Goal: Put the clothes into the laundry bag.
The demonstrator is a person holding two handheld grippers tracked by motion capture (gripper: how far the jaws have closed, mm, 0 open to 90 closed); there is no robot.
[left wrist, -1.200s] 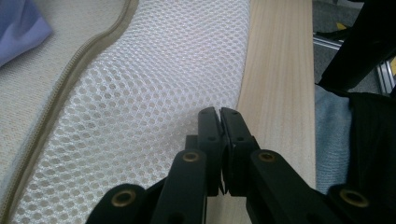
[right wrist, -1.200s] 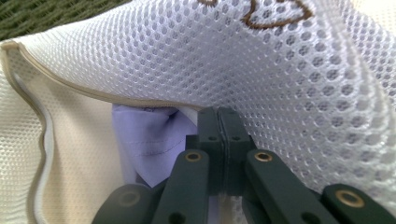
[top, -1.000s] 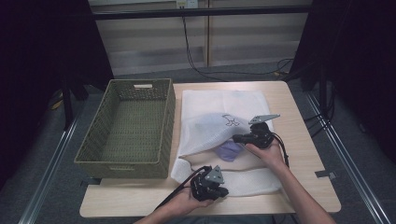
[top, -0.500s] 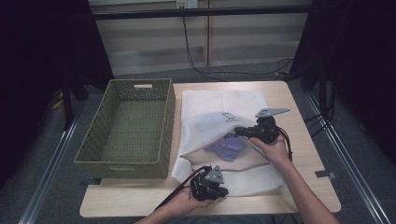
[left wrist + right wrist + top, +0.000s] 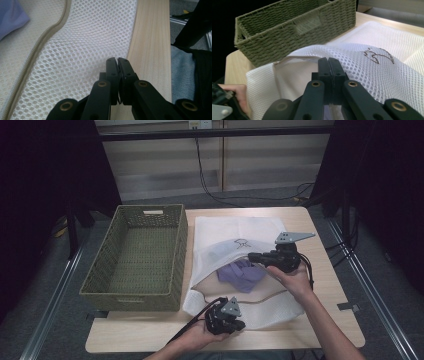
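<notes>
The white mesh laundry bag [image 5: 235, 227] lies on the bench [image 5: 325, 320], just beside the green woven basket [image 5: 135, 260]. The lower lip of the bag's mouth is pinned at the near edge by the left hand-held gripper [image 5: 239, 324], whose jaws are pressed together on the mesh; in the left gripper view [image 5: 117, 61] the honeycomb fabric is seen running into the closed tips, with the beige zip band [image 5: 37, 50] off to their left. The upper lip is clamped in the right hand-held gripper [image 5: 252, 256], jaws likewise together on the mesh, as the right gripper view [image 5: 328, 61] shows, with the embroidered mark [image 5: 378, 56] just to the right of the tips.

Compared with a second ago, the right hand-held gripper has been raised, while the left one has been kept where it was. The upper layer has been lifted with it, so the mouth is now held wider, and more of the purple garment [image 5: 242, 272] is exposed just below and in front of the right gripper's tips, inside the bag.

This is judged to be an opening step: the bag is being spread so the garment can be reached. Since both grippers are occupied, one grip would probably have to be released before anything can be taken out
</notes>
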